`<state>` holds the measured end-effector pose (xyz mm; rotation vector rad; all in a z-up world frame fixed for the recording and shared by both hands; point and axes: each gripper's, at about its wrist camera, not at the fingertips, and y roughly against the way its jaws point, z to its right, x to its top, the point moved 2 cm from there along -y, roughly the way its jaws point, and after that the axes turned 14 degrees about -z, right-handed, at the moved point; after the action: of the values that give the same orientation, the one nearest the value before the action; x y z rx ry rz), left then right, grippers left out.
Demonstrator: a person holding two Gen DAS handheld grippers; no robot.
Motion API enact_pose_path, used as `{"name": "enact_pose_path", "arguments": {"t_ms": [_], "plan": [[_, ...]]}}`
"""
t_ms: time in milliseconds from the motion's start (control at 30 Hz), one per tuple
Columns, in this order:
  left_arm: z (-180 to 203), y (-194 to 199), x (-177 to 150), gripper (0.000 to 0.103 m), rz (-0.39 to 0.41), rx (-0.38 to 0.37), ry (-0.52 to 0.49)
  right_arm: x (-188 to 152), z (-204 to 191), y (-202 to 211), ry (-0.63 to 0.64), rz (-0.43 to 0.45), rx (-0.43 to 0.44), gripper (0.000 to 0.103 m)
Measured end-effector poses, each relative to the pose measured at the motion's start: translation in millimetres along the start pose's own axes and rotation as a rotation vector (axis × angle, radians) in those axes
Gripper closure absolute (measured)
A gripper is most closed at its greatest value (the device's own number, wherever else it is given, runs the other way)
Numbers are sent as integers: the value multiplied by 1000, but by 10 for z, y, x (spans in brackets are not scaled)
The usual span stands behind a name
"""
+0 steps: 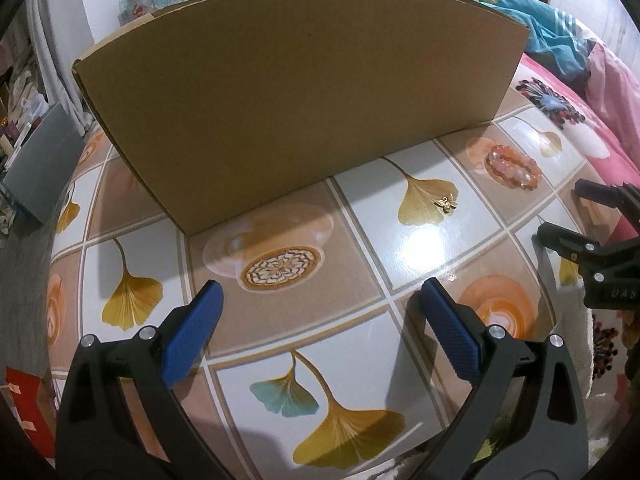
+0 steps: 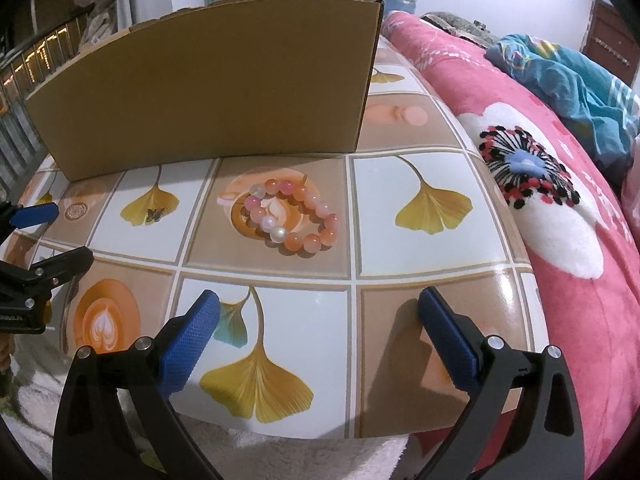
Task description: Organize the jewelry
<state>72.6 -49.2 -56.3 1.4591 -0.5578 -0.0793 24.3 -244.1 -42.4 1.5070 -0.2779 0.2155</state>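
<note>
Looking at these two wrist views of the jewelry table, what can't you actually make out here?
- Inside of the cardboard box: hidden in both views by its near wall.
- Small gold bee-shaped piece: too small in either view to tell whether it is a brooch, pendant or earring.
- Bead bracelet: clasp or cord not discernible.
- Table behind the box: blocked by the box.

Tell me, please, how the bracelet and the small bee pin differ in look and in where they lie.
The bracelet is a ring of round pink, orange and pale beads; the bee pin is one tiny gold, insect-shaped piece. The bracelet is far larger than the pin. The bracelet lies on a brown coffee-print square; the pin lies on a white square, on a printed yellow leaf. Both rest flat on the table before the cardboard box, and neither is held.
</note>
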Motion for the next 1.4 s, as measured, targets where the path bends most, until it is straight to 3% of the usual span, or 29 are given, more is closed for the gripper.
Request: {"name": "enact_pose_path", "arguments": {"t_ms": [1400], "plan": [[-9,2,25,7,-25,2,9,81,-22,-22,-10,-59,15,7]]}}
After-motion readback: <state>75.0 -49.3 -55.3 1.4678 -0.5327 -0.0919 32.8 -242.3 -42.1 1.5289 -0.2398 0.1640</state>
